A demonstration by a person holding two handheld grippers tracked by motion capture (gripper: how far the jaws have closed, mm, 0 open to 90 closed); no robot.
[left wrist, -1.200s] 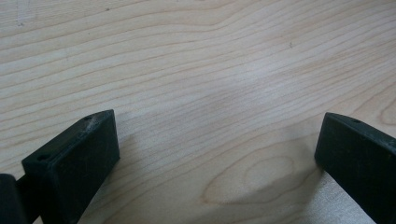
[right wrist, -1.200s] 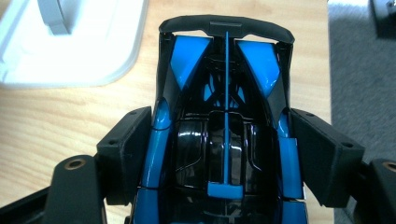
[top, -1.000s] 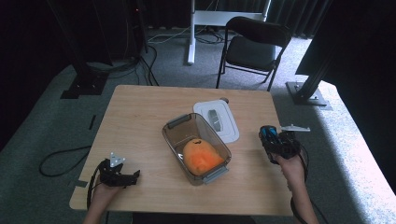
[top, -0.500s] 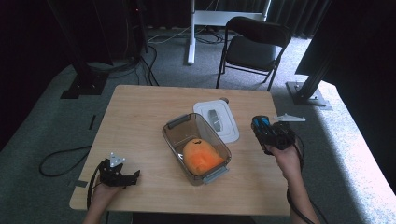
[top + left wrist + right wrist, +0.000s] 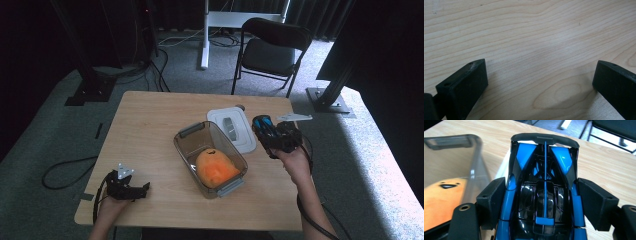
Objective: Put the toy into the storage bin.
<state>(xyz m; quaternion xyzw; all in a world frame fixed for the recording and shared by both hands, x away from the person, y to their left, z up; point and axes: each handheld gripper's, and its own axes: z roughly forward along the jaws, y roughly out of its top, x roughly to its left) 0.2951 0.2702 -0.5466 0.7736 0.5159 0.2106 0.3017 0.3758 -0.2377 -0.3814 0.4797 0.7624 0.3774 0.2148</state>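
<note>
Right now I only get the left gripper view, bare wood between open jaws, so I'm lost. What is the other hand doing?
Observer: The right gripper is shut on a blue and black toy car, held above the table.
Operator: Where could it go?
Observer: A clear container stands open mid-table, an orange soft toy inside.
Operator: Is its lid nearby?
Observer: The white lid lies flat behind the container, close beside the car.
Operator: And my gripper?
Observer: The left gripper sits low at the table's near left corner, apart from all of it.
</note>
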